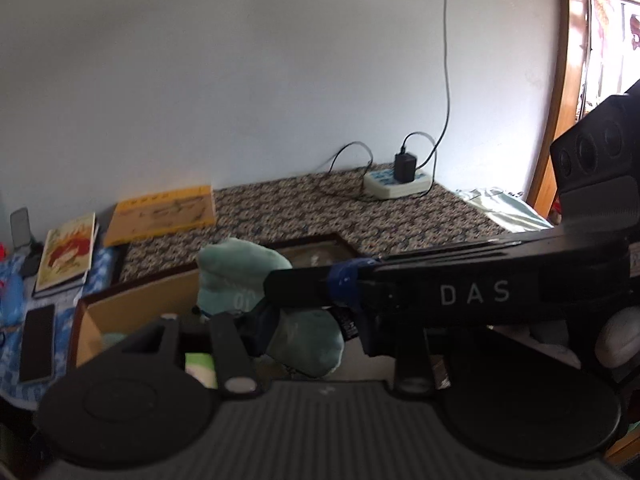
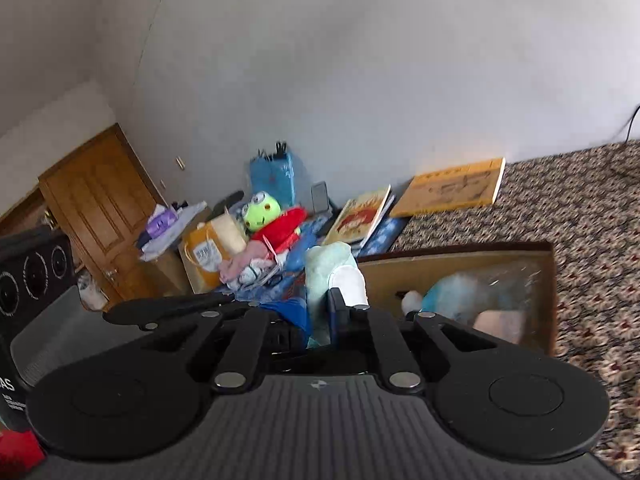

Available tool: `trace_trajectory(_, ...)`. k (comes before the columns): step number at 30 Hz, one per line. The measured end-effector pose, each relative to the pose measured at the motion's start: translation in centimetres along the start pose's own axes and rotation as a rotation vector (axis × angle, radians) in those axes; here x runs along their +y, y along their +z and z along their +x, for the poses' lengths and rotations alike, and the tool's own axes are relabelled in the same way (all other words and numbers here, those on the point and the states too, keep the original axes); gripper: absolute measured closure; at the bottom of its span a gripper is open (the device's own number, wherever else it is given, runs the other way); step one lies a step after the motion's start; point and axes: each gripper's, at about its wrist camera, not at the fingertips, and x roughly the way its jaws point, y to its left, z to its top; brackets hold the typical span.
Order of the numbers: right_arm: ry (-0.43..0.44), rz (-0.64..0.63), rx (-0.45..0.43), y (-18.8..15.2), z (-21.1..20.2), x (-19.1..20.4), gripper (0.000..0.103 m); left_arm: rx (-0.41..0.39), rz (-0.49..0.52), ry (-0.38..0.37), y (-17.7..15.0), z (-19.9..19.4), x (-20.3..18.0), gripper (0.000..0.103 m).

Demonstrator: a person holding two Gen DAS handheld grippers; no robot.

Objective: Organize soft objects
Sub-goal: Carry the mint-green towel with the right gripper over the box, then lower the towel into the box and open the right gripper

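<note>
A teal plush toy (image 1: 240, 276) hangs in the air above an open cardboard box (image 1: 140, 300). In the left wrist view my right gripper (image 1: 276, 284) reaches in from the right, shut on the toy's upper part. The toy's lower part (image 1: 308, 340) sits between the fingers of my left gripper (image 1: 304, 332), which grip it; one finger is hidden behind the right gripper. In the right wrist view my right gripper (image 2: 336, 300) is shut on the teal and white plush toy (image 2: 328, 264). The cardboard box (image 2: 460, 260) to its right holds a blue plush (image 2: 460, 292) and a pink soft item.
The box rests on a patterned bedcover (image 1: 300, 208). Books (image 1: 160, 216), a phone (image 1: 38, 344) and a power strip (image 1: 396, 182) with cables lie along the wall. A green frog plush (image 2: 262, 210), red fabric and a paper bag (image 2: 208, 248) pile up near a wooden door (image 2: 100, 208).
</note>
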Motion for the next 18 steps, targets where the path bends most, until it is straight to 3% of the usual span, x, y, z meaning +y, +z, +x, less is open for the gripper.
trace_trajectory(5, -0.051, 0.012, 0.039, -1.6, 2.6, 0.0, 0.103, 0.072, -0.021, -0.008, -1.8, 2.0, 2.3, 0.071)
trace_trajectory(9, -0.141, 0.031, 0.066, -2.9, 4.2, -0.3, 0.103, 0.123, -0.012, -0.011, -2.9, 3.3, 3.4, 0.070)
trace_trajectory(13, -0.230, 0.099, 0.079, -3.1, 4.0, -1.2, 0.103, 0.150, 0.007, 0.003, -3.5, 3.7, 4.0, 0.052)
trace_trajectory(18, -0.294, 0.132, 0.056, -3.0, 2.6, -1.6, 0.102, 0.175, -0.007, 0.016, -3.4, 3.7, 4.9, 0.049)
